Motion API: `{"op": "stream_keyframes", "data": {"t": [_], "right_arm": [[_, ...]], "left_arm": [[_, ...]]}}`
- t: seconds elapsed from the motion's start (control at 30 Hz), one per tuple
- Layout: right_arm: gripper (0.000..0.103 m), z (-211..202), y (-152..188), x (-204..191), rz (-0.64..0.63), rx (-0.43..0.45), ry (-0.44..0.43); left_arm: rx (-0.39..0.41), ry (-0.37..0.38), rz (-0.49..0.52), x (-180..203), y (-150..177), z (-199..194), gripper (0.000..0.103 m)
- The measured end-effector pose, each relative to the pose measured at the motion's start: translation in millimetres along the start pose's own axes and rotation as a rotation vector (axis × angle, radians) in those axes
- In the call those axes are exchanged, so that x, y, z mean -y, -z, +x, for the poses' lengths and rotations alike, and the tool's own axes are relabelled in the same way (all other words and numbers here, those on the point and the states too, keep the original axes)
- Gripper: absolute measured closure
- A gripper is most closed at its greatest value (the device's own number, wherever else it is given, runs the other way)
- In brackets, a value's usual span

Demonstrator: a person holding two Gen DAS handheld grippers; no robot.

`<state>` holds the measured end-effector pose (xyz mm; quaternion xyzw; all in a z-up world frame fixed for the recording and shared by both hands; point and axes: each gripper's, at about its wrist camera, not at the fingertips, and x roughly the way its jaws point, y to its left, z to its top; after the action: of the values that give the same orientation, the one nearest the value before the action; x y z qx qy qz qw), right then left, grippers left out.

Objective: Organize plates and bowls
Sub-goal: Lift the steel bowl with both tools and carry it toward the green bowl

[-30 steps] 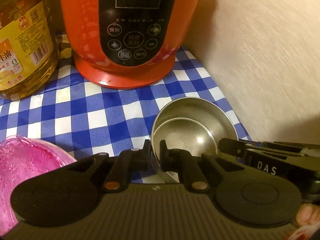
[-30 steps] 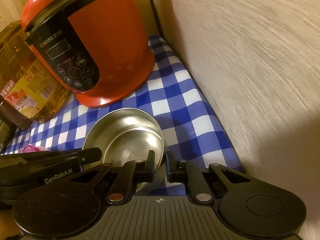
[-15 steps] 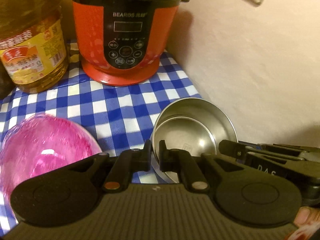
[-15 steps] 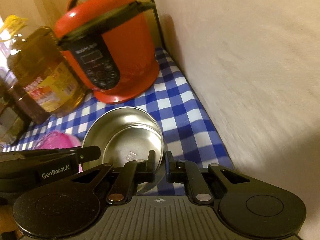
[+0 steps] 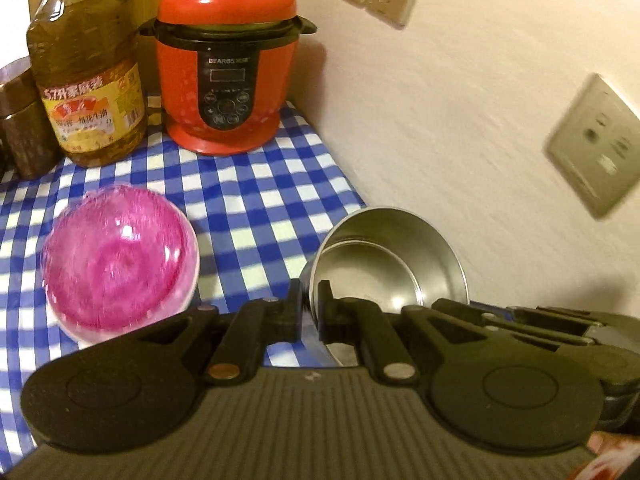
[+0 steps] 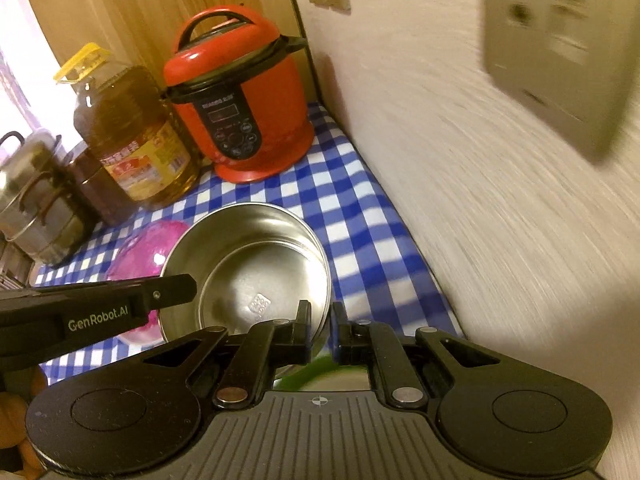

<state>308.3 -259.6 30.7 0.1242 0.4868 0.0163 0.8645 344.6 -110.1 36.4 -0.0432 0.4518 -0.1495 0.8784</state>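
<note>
The fingers [image 5: 294,312] of the left gripper [image 5: 310,312] are pinched on the near left rim of the steel bowl [image 5: 400,264], one finger outside the wall and one inside. The fingers [image 6: 304,328] of the right gripper [image 6: 321,330] pinch the same steel bowl [image 6: 256,268] at its near right rim, again with the wall between them. Held from both sides, the bowl hangs above the blue and white checked tabletop [image 5: 256,200], close beside the pale wall [image 5: 440,120], its mouth open toward the cameras and its inside empty apart from a small stamped mark on the bottom.

In the right wrist view the left gripper [image 6: 176,292] reaches in from the left edge to the bowl's rim. A pink bowl [image 5: 120,264] sits on the tabletop to the left of the steel bowl, blurred, resting on or in something white. A green-edged dish shows under the right gripper, too hidden to make out.

At the back of the tabletop stands a red electric cooker [image 5: 228,76] with a black control panel, and just left of it a large bottle of cooking oil [image 5: 88,80] with a yellow label. A dark jar [image 5: 22,120] stands further left. The right wrist view also shows stacked metal containers [image 6: 36,208] at the far left. Wall sockets [image 5: 596,144] are mounted on the wall.
</note>
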Motion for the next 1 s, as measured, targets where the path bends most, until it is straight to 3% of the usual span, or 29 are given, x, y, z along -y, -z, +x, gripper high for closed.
{"op": "stream_keyframes", "data": {"t": [0.47,1.0], "right_arm": [[0.094,-75.6,74.2,17.6,0.024,-0.003,0.022],[0.094,-113.2,136.5,21.1,0.030,-0.010,0.035]], "left_arm": [[-0.025,0.034,0.023,32.6,76.7,-54.7,0.097],[-0.049,0.049,0.022,39.9,151.6,-79.2,0.097]]}}
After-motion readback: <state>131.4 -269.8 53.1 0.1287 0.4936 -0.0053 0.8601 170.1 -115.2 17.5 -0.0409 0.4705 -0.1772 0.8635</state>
